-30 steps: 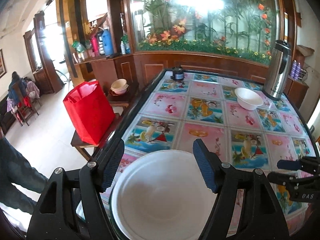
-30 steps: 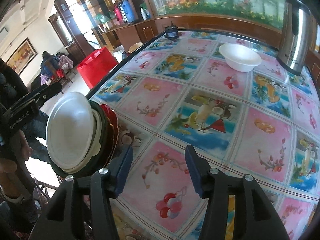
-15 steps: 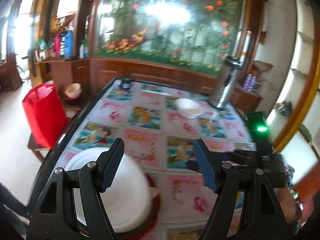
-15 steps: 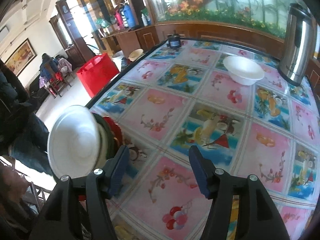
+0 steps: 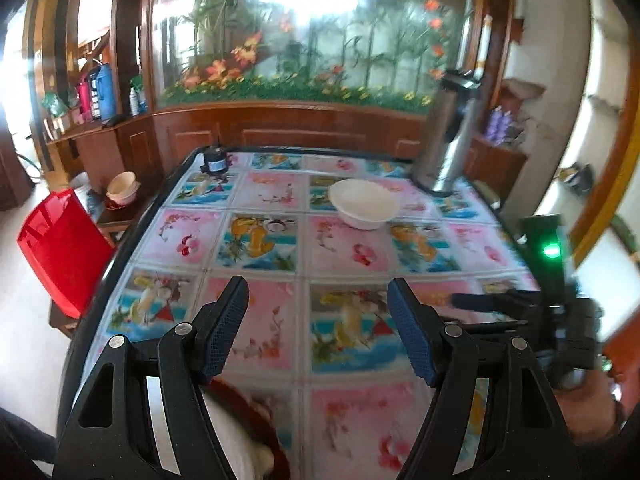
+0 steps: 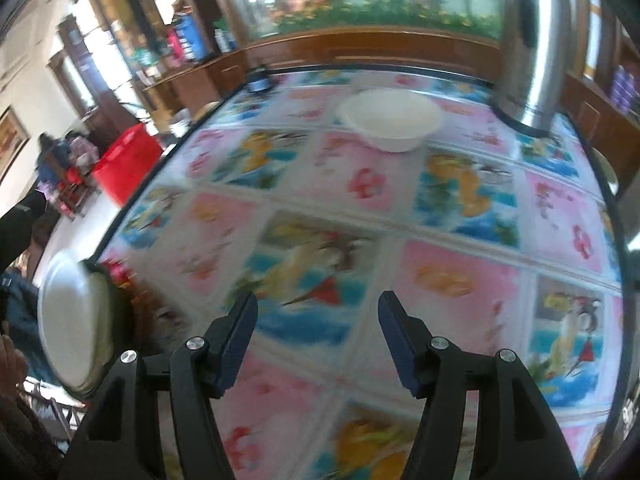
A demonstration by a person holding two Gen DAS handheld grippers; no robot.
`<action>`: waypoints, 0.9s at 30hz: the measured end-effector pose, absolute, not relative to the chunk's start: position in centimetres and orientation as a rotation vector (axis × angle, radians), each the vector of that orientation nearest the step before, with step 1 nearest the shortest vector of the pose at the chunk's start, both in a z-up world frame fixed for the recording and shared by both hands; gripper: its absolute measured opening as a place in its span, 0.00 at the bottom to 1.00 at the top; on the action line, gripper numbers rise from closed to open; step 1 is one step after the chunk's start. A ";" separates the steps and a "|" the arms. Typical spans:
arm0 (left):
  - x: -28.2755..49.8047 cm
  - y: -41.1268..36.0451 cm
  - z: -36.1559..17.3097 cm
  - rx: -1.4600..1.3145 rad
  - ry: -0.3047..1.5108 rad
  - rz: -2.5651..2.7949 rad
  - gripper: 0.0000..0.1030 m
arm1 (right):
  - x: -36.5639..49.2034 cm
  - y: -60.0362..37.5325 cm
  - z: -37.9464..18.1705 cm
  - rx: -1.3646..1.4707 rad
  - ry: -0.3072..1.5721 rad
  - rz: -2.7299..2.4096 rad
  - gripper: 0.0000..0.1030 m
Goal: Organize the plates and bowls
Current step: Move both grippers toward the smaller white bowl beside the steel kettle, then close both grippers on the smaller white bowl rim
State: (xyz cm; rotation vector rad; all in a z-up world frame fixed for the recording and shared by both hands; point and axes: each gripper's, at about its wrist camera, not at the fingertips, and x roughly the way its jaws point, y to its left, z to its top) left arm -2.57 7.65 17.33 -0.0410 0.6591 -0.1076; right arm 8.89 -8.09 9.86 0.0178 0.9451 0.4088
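A white bowl (image 5: pixel 364 204) (image 6: pixel 390 120) stands alone at the far side of the picture-tiled table (image 5: pixel 264 344), near a steel thermos. A stack of plates (image 5: pixel 244 436), white on top of dark and red ones, sits at the near left edge; in the right wrist view the stack (image 6: pixel 76 324) is far left. My left gripper (image 5: pixel 316 320) is open over bare table, just right of the stack. My right gripper (image 6: pixel 318 320) is open too, over the table's middle with nothing between its fingers. From the left wrist view the right gripper (image 5: pixel 472 308) is at the right.
A tall steel thermos (image 5: pixel 452 132) (image 6: pixel 528 52) stands at the far right corner, and a small black jar (image 5: pixel 216 162) at the far left corner. A red bag (image 5: pixel 60 248) and a low stool bearing a bowl (image 5: pixel 122 190) sit beside the table's left edge. People sit far left.
The left gripper swung right off the plate stack, which now lies at its lower left. The right gripper's jaws widened a little and it moved forward; the white bowl looks nearer.
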 end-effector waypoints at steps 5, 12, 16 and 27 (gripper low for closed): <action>4.4 5.5 15.9 -0.010 0.702 -0.075 0.70 | 13.5 -10.1 9.7 0.033 0.956 0.360 0.61; 14.9 4.0 12.9 -0.070 0.801 -0.013 0.70 | 20.7 -12.3 9.8 0.049 0.965 0.310 0.61; 19.1 3.1 11.1 -0.079 0.835 0.026 0.70 | 24.3 -13.2 9.4 0.064 0.964 0.296 0.61; 22.8 1.8 7.0 -0.077 0.894 0.051 0.70 | 28.5 -12.3 8.4 0.066 0.952 0.328 0.61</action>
